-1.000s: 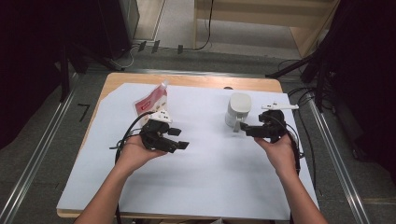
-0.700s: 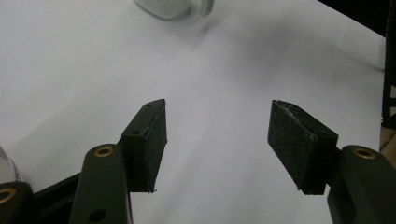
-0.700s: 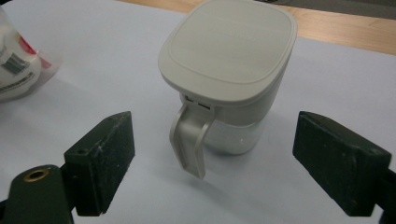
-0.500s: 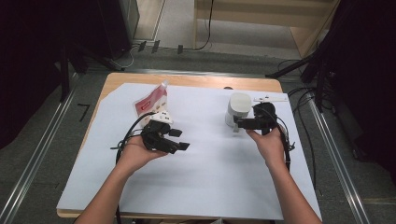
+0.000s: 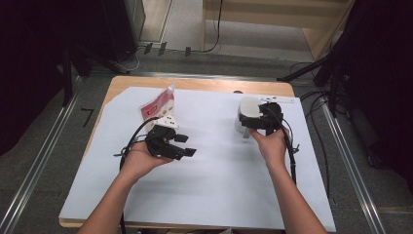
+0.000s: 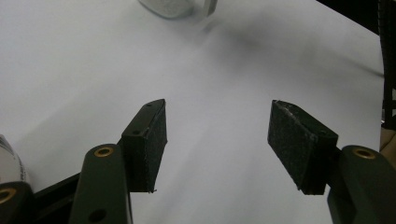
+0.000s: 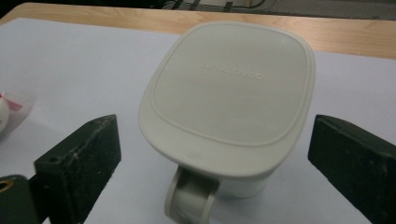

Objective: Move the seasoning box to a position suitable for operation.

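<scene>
White paper covers the wooden counter (image 5: 131, 84), where a lidded white container (image 7: 229, 100) with a handle stands at the far right, its contents hidden. Right tool (image 5: 253, 127), jaws just opening, straddles it without touching; left tool (image 6: 217, 140) hangs half-open and empty near a red-and-white pouch (image 5: 158, 105).

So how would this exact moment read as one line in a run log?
left gripper: jaws open, nothing between | right gripper: jaws have just been opening, astride white lidded plastic container, not gripping | red-and-white pouch: untouched
</scene>
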Demonstrator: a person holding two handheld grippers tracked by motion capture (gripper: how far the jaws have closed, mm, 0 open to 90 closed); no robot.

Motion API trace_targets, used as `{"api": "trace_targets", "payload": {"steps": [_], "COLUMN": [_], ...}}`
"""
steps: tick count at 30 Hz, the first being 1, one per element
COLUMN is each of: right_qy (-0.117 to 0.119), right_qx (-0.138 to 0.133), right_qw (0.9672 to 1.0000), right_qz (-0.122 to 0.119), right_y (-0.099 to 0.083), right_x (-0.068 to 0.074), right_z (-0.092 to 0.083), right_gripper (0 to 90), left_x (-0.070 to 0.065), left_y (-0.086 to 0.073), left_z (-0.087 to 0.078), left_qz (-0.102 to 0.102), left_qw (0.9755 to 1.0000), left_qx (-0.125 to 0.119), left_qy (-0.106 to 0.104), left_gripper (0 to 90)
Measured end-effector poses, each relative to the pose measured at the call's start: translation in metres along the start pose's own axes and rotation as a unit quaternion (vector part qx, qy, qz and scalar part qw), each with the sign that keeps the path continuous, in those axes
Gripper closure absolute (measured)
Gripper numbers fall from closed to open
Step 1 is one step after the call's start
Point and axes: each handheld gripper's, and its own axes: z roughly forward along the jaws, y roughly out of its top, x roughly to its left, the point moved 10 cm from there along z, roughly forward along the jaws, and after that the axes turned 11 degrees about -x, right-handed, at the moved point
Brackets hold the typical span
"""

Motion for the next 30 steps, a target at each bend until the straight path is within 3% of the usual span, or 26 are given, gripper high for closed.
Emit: {"api": "trace_targets", "payload": {"steps": [6,8,15,21,30], "right_qy": [-0.029,-0.039,-0.081,-0.09,-0.1], "right_qx": [0.004,0.004,-0.005,-0.006,-0.015], "right_qw": [0.9996,0.9992,0.9967,0.9958,0.9945], "right_qz": [-0.004,0.005,-0.003,0.019,0.03], "right_y": [0.0,-0.002,-0.003,-0.006,-0.008], "right_x": [0.004,0.001,-0.005,-0.004,-0.008], "right_z": [0.014,0.021,0.031,0.038,0.041], "right_gripper": [0.0,0.0,0.8,5.2,9.4], "left_x": [0.001,0.002,0.005,0.005,0.005], "left_y": [0.0,0.0,0.0,0.001,0.001], "left_z": [-0.001,-0.002,-0.004,-0.004,-0.005], "left_qz": [-0.005,-0.006,-0.007,-0.009,-0.009], "left_qw": [1.0,1.0,1.0,0.9999,0.9999], "left_qx": [-0.004,-0.004,-0.004,-0.007,-0.008], "left_qy": [0.0,0.0,0.004,0.005,0.002], "left_gripper": [38.2,38.2,38.0,38.0,38.0]}}
